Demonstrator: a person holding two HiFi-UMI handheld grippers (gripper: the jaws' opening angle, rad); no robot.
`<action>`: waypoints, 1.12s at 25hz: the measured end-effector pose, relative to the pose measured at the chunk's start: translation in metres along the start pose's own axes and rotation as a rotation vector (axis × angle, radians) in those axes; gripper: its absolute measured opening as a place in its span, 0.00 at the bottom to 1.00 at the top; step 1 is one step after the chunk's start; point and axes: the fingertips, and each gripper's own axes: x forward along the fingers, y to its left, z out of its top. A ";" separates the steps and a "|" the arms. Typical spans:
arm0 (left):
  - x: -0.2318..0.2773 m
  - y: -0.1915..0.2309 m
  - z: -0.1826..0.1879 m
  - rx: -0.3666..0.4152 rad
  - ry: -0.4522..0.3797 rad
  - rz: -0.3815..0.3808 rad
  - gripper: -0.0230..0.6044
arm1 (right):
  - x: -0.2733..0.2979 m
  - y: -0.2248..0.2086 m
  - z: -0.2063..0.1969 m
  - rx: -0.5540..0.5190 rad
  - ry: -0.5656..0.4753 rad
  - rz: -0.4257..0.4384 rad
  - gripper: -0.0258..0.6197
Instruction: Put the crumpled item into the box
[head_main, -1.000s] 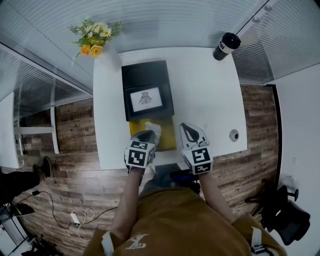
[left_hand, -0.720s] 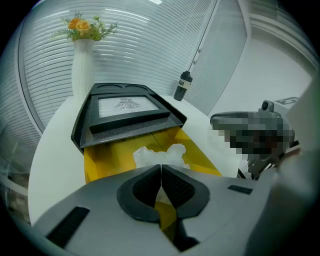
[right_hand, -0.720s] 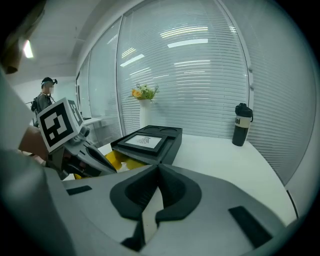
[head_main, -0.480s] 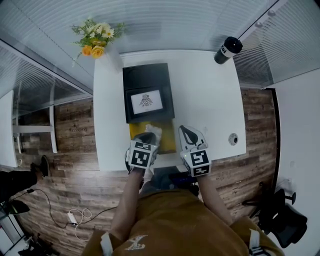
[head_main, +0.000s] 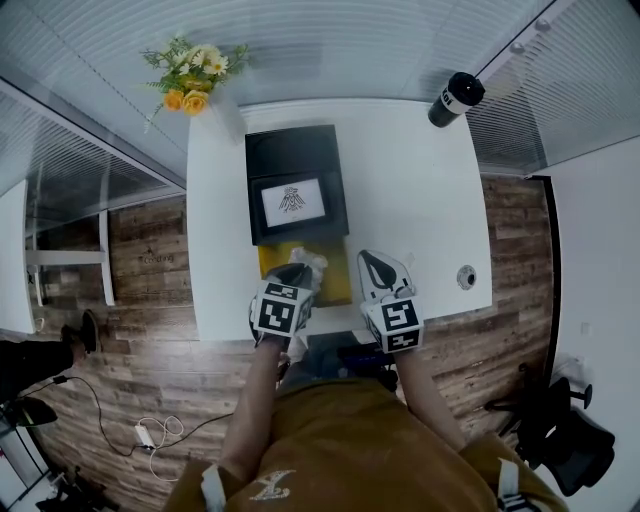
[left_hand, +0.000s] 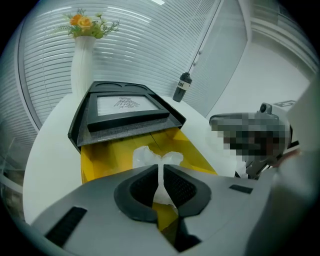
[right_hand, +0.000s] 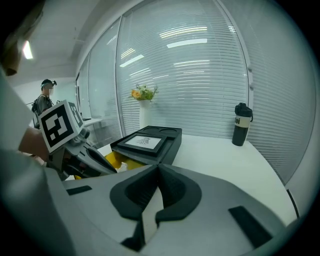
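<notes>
The crumpled item is a white wad of paper, pinched by its lower end between the jaws of my left gripper. It hangs over the open yellow box, which sits at the table's near edge. In the head view the wad shows just ahead of the left gripper, above the yellow box. My right gripper rests to the right of the box, jaws together and empty. In its own view the right gripper points toward the black case.
A black case with a framed white picture lies directly behind the yellow box. A vase of flowers stands at the table's far left corner, and a dark bottle at the far right. A small round fitting sits near the right edge.
The head view shifted slightly. Both grippers hold almost the same places, the left one still clamped on the white wad over the yellow box.
</notes>
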 end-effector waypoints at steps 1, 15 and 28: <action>0.000 -0.001 -0.001 -0.003 0.000 -0.004 0.12 | 0.000 0.001 0.000 0.000 -0.002 0.002 0.06; -0.020 0.008 0.017 -0.046 -0.109 -0.005 0.12 | -0.008 0.009 0.010 -0.004 -0.014 0.003 0.06; -0.061 0.019 0.049 -0.067 -0.291 0.032 0.08 | -0.016 0.020 0.030 -0.030 -0.070 0.016 0.06</action>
